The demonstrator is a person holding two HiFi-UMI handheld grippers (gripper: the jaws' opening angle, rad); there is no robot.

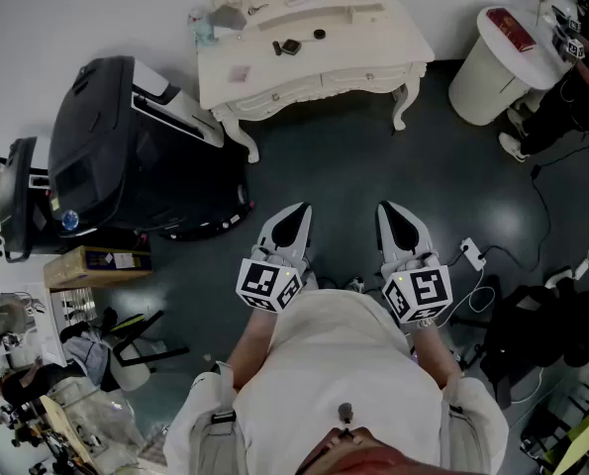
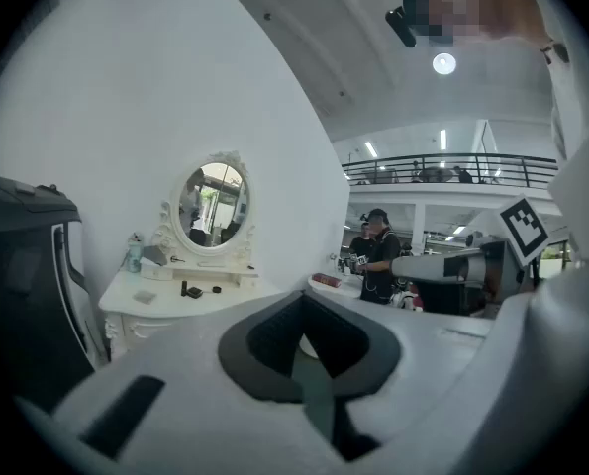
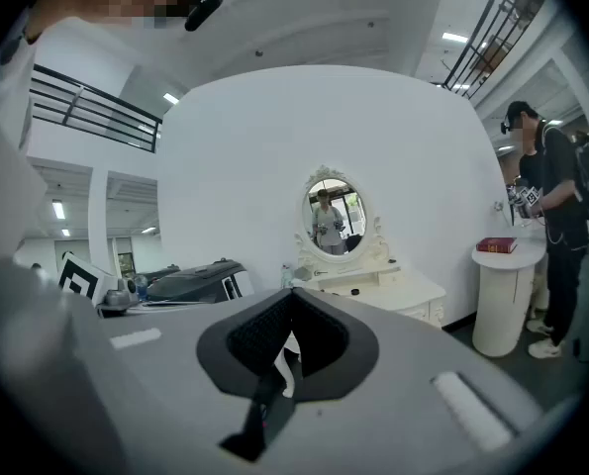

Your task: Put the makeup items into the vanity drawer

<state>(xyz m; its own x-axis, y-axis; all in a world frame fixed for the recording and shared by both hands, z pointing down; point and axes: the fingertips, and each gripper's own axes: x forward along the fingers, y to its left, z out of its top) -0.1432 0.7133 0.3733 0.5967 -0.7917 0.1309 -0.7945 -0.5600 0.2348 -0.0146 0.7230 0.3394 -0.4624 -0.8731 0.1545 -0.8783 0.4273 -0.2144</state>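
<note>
Small dark makeup items (image 1: 287, 47) lie on top of a white carved vanity table (image 1: 393, 43), which stands against the white wall at the far side of the room. Its drawer front (image 1: 361, 76) sits flush and closed. A clear bottle (image 1: 203, 30) stands at the table's left end, and an oval white-framed mirror (image 2: 215, 204) rises behind it.

Well apart from the table, low in the head view, a person in a pale top holds two white grippers out over the dark floor (image 1: 353, 166). The left gripper (image 1: 301, 209) has its jaws pressed together on nothing. The right gripper (image 1: 389, 209) is likewise clenched and empty.

A bulky black chair-like machine (image 1: 126, 146) stands left of the table. To the table's right, a round white pedestal (image 1: 482, 82) carries a red book (image 1: 513, 30).
</note>
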